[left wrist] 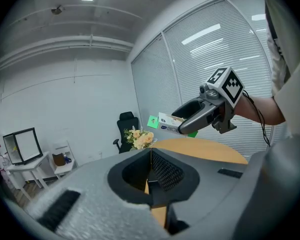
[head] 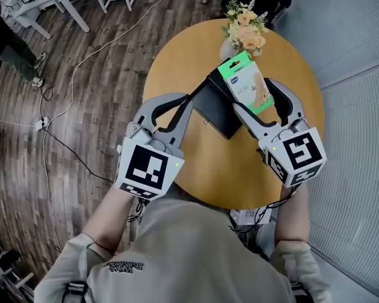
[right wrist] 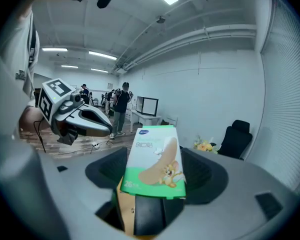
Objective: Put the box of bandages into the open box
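The right gripper (head: 252,95) is clamped on the box of bandages (head: 243,77), with its jaws squeezing the lower end. The box is up in the air, tilted over the far right edge of the black open box (head: 215,109), so it's not inside.

For print, the front is white on top with a green band along the bottom. It has a blue oval logo, a picture of a tan bandage strip and a cartoon mouse, and "26" in the lower left corner. There's a line of grey characters under the logo that I can't read for sure, and the side lettering is too small to make out.

The left gripper (head: 191,100) has its jaws pinched almost together at the near left corner of the open box. In its own view they seem to be on a thin upright edge of it.

The open box sits about mid tabletop (head: 227,169), which is round and wooden. There's plenty of bare wood on the near side and to the left. The far side is tighter, because a vase of flowers (head: 243,30) stands just past the bandage box near the rim. Window blinds (head: 360,137) run close along the right edge.
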Action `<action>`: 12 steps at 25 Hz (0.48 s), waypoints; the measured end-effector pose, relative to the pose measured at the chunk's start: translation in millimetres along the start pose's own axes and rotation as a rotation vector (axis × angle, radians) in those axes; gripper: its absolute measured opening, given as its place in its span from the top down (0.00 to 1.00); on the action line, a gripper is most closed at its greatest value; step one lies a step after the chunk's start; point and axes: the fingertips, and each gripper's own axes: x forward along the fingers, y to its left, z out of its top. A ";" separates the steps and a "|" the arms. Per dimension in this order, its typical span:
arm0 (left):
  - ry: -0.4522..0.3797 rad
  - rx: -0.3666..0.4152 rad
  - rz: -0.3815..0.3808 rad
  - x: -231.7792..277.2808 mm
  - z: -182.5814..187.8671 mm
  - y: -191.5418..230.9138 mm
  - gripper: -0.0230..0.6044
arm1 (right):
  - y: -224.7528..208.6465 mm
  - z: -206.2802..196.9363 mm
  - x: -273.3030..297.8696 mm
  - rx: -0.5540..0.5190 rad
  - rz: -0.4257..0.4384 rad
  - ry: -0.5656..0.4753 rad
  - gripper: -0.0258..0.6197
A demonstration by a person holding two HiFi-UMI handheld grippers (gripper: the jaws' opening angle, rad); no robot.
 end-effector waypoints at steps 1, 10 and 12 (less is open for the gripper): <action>0.010 -0.004 0.000 4.9 -6.3 0.9 0.93 | -0.4 -6.8 5.9 0.001 0.009 0.008 0.46; 0.115 -0.109 -0.057 40.8 -72.2 -2.3 0.93 | 3.6 -89.2 55.1 0.043 0.067 0.149 0.47; 0.134 -0.101 -0.077 45.8 -83.5 -4.7 0.93 | 5.6 -105.0 63.5 0.045 0.074 0.184 0.46</action>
